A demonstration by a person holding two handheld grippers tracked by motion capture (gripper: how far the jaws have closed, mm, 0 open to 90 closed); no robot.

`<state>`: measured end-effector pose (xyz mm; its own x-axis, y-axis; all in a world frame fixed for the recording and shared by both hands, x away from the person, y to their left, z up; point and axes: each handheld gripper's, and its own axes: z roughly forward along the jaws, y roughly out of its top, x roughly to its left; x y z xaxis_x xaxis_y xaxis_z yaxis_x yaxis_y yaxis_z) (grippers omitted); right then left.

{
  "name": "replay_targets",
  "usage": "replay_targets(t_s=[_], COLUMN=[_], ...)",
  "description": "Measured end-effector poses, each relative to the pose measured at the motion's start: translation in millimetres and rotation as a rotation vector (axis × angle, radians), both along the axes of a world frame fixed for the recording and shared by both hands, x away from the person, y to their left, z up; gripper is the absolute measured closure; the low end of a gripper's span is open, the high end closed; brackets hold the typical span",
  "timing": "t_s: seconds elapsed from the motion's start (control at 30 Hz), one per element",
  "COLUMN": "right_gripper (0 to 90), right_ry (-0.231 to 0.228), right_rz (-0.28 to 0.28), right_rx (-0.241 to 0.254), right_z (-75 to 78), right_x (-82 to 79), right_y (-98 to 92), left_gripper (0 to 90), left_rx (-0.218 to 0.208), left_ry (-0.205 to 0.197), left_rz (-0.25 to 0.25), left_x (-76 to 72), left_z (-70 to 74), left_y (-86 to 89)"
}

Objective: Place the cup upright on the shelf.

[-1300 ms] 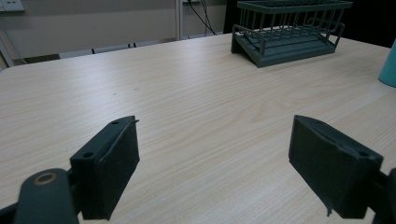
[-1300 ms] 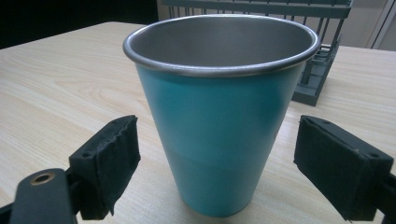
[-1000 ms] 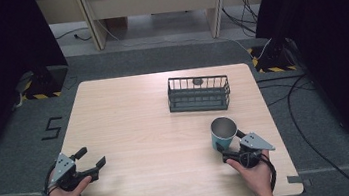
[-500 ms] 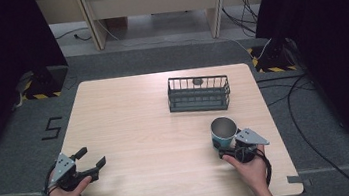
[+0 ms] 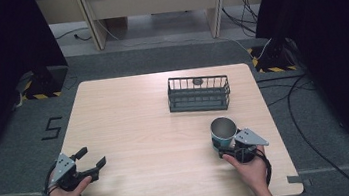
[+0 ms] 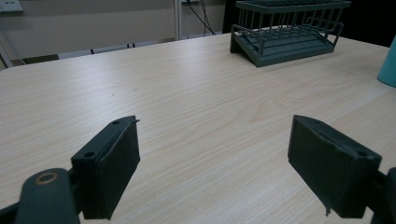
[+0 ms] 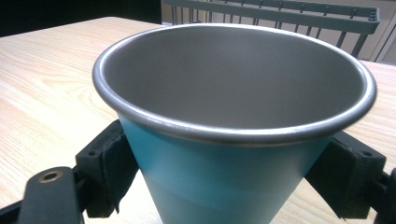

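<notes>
High view, cup: the teal cup (image 5: 223,131) stands upright near the right front of the counter (image 5: 134,118), mouth up, grey metal inside.
High view, right tool: the right tool (image 5: 231,148) sits against the cup's near side, held by a hand (image 5: 247,168).
High view, left tool: the left tool (image 5: 91,157) rests at the near left corner, jaws spread wide on bare wood.
High view, rack: a dark wire rack (image 5: 198,94) stands farther back, apart from the cup.
Left gripper view: both jaws wide apart, nothing between them; the rack is far right.
Right gripper view: the cup (image 7: 233,154) fills the gap, a jaw pressed on either side; bright rolled rim, dull steel interior, smooth teal wall tapering downward.
</notes>
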<state>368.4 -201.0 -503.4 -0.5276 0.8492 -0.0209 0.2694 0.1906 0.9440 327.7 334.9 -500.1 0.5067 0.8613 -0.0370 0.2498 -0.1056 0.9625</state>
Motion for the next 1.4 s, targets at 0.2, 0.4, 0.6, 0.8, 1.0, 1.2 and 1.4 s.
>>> replay_targets(t_s=[0.2, 0.4, 0.6, 0.8, 1.0, 1.2, 1.4], right_gripper=[17.9, 17.9, 17.9, 17.9, 17.9, 18.0, 17.9], right_ry=[-0.011, -0.016, -0.032, -0.045, -0.058, -0.067, -0.078], right_rz=[0.001, -0.005, -0.008, -0.016, -0.024, -0.029, -0.033], right_rx=[0.009, 0.025, 0.027, 0.038, 0.038, 0.035, 0.038], right_z=[2.6, 6.9, 12.9, 18.3, 23.5, 27.7, 32.6], right_x=[-0.3, 0.2, 4.2, 8.4, 13.2, 17.4, 23.6], right_y=[0.6, -0.3, 0.9, 3.4, 3.8, 6.8, 9.6], left_gripper=[16.1, 16.1, 16.2, 16.2, 16.2, 16.2, 16.2], left_rx=[-0.001, -0.001, -0.002, -0.002, -0.001, -0.004, -0.004], left_ry=[0.000, 0.000, 0.002, 0.001, 0.002, 0.002, 0.002], left_rz=[0.000, 0.001, 0.003, 0.003, 0.003, 0.003, 0.002], left_x=[-0.1, -0.2, -0.1, -0.1, -0.1, 0.0, -0.1], left_z=[0.0, 0.1, 0.0, 0.0, 0.0, -0.1, 0.0], left_y=[0.1, 0.1, 0.5, 0.7, 0.8, 0.9, 1.0])
